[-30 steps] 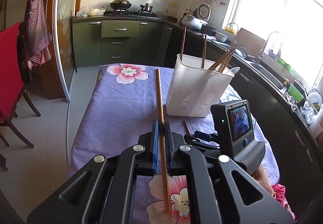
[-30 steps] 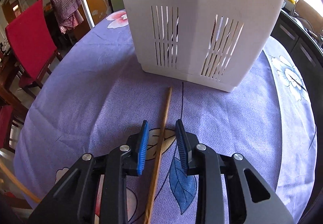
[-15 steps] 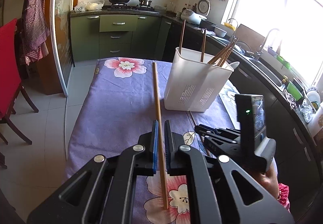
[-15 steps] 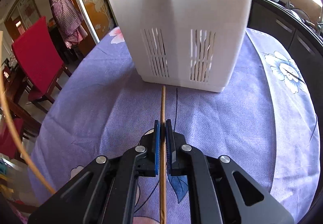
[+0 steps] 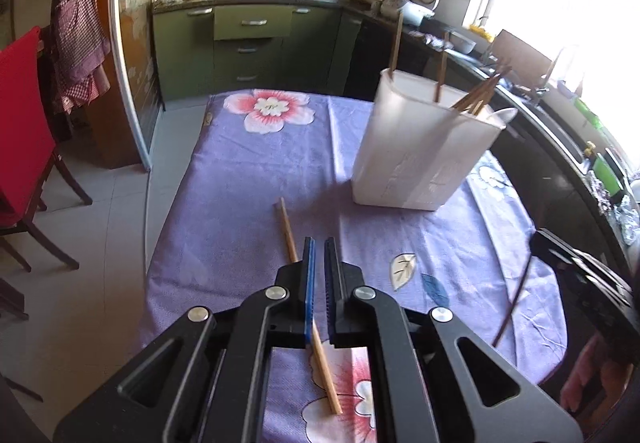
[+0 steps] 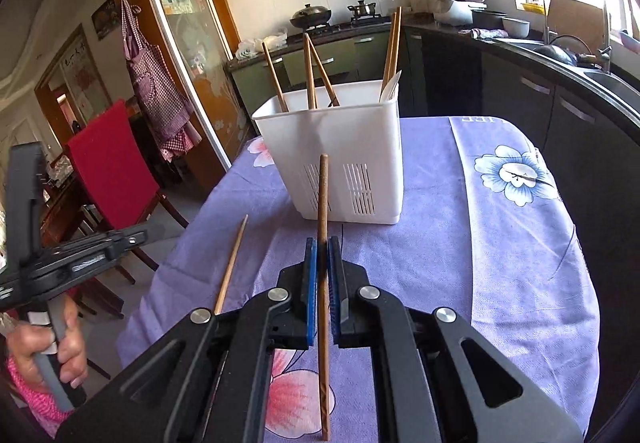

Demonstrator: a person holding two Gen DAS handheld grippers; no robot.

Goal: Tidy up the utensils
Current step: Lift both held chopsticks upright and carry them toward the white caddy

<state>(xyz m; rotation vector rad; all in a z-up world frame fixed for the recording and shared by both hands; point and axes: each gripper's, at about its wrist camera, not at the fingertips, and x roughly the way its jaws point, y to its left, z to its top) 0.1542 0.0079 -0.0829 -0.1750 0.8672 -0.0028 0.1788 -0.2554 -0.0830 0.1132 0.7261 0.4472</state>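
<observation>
Both grippers (image 5: pixel 319 243) (image 6: pixel 321 243) clamp chopsticks (image 5: pixel 289 231) (image 6: pixel 322 203) w/ bare cloth (image 6: pixel 460 243) before holder (image 6: pixel 340 147).

A pale, slim wooden chopstick (image 5: pixel 289 233) is lying slanted between the left gripper's (image 5: pixel 319 243) blue pads, its tip angling off to the left ahead of them. A darker brown wooden chopstick (image 6: pixel 322 211) is standing clamped in the right gripper (image 6: pixel 321 243), pointing forward. Just beyond both, a white slotted plastic utensil holder (image 6: pixel 340 159) is standing upright, holding several more chopsticks and a white spoon.
</observation>
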